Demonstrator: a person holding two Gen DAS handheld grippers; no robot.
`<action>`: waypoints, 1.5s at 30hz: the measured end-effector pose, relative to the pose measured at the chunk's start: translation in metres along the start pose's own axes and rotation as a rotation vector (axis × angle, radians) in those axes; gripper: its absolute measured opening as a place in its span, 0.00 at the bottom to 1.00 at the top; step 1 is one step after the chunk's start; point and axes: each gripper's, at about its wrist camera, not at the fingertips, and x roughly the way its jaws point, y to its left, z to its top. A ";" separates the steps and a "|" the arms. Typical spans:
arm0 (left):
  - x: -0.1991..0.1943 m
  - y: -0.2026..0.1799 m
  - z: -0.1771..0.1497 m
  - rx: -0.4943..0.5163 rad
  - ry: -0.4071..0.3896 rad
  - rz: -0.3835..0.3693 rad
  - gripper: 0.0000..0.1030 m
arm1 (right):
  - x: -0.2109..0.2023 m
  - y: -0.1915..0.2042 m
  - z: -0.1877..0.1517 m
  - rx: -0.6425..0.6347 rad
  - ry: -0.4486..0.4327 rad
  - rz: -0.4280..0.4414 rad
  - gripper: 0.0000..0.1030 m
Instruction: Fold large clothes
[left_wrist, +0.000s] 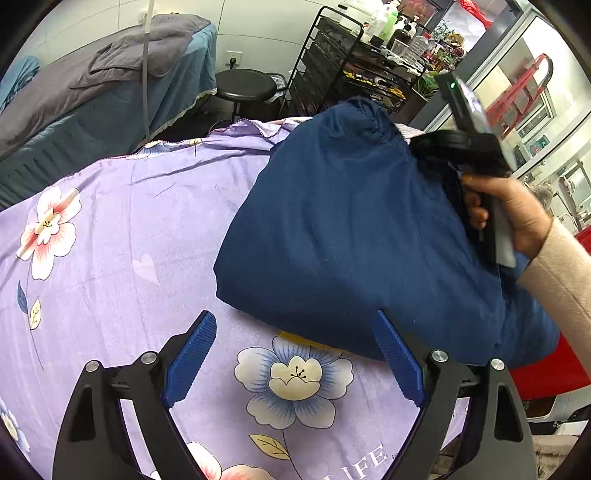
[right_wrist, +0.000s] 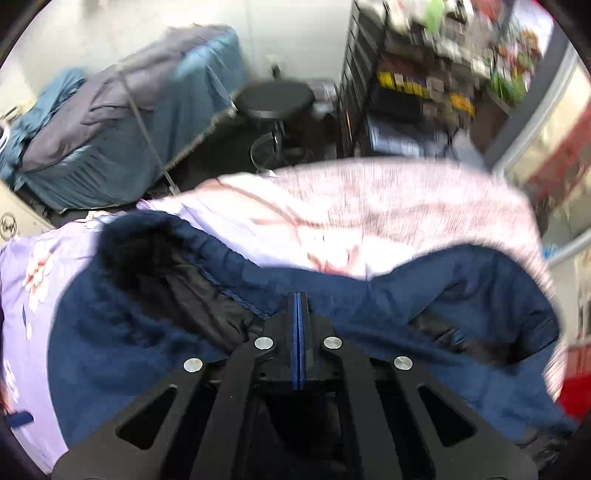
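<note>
Your left gripper sits at the bottom of the left wrist view, its jaws spread wide with nothing between them. The ribbed blue pads hover over a smooth lilac sheet printed with pink and blue flowers.

The task's thing, a navy garment, lies on that sheet in the centre and right of the frame, folded into a soft, rounded bundle with a gathered hem at its upper edge. Its cloth looks matte and slightly fuzzy.

At the right edge, your right hand, in a cream knit sleeve, grips the black handle of the right gripper above the garment.

In the blurred right wrist view, the right gripper points down at the garment's navy fabric, jaws pressed together. Whether any cloth is caught between the pads you cannot tell. A shiny black lining shows inside the garment's opening, centre left.

A round black stool stands beyond the sheet at the top centre.
</note>
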 end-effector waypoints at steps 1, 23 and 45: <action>-0.002 0.000 0.000 0.003 -0.005 0.004 0.82 | 0.001 -0.003 -0.002 0.032 -0.001 0.020 0.01; 0.026 -0.090 0.018 0.227 0.007 -0.078 0.82 | -0.162 -0.158 -0.179 0.432 -0.241 -0.214 0.66; -0.020 -0.132 0.011 0.322 -0.110 0.132 0.94 | -0.206 -0.108 -0.201 0.450 -0.117 -0.185 0.80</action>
